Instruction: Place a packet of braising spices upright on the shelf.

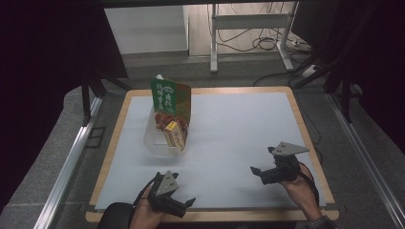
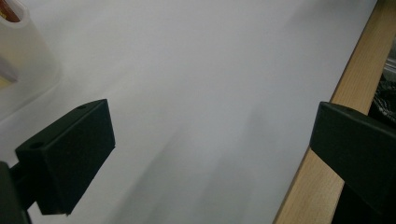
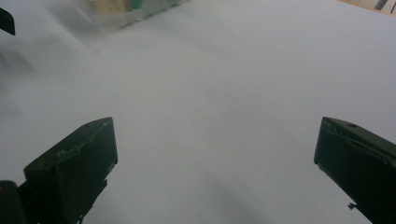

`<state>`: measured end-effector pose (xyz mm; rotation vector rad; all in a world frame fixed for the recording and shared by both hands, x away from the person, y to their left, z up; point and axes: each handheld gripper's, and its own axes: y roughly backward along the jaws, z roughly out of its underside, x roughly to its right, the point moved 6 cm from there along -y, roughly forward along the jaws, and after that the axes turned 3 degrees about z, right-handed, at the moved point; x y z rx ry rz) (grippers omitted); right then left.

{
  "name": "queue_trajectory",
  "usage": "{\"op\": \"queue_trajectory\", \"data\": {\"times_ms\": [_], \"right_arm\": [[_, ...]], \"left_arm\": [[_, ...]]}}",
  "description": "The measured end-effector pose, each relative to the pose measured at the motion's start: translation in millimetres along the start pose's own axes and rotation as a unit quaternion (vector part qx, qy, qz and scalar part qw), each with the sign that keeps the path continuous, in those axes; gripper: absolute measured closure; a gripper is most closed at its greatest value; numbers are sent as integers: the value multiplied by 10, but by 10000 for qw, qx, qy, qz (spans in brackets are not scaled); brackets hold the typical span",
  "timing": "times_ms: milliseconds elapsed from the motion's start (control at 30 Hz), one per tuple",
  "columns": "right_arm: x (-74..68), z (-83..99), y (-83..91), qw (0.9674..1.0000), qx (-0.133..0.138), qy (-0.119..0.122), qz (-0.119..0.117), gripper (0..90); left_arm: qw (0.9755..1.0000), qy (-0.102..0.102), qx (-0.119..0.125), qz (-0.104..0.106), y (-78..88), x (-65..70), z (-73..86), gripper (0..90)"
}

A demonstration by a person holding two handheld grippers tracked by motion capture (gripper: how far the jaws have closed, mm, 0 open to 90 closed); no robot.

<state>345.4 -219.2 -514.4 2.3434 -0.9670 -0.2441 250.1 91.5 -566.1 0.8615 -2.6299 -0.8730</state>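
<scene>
A clear plastic container (image 1: 155,143) stands on the left part of the white mat (image 1: 229,129). It holds an upright green packet (image 1: 170,98), a red packet (image 1: 165,118) and a yellow box (image 1: 174,135). My left gripper (image 1: 184,188) is held near the table's front edge, below the container, open and empty. My right gripper (image 1: 262,160) hovers at the front right, open, with nothing between its jaws. In the left gripper view the jaws stand wide apart (image 2: 212,140), with the container's corner (image 2: 23,56) at upper left. The right gripper (image 3: 215,149) faces bare mat, and the container (image 3: 126,11) is blurred at the top.
The wooden table rim (image 1: 210,215) frames the mat, and the rim (image 2: 327,154) runs close to the left gripper's right jaw. A metal rail (image 1: 71,162) lies left of the table. A desk frame and cables (image 1: 258,43) stand on the floor behind.
</scene>
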Motion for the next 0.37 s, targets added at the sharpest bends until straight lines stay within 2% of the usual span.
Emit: {"op": "queue_trajectory", "data": {"times_ms": [200,367], "right_arm": [[85,152,20,9998,-147,-37,139,0],[122,214,-18,9995,-253,-128,122,0]], "left_arm": [[10000,2,-16,-15,1,-3,4,0],[10000,-12,-23,-48,3,-10,-1,0]]}}
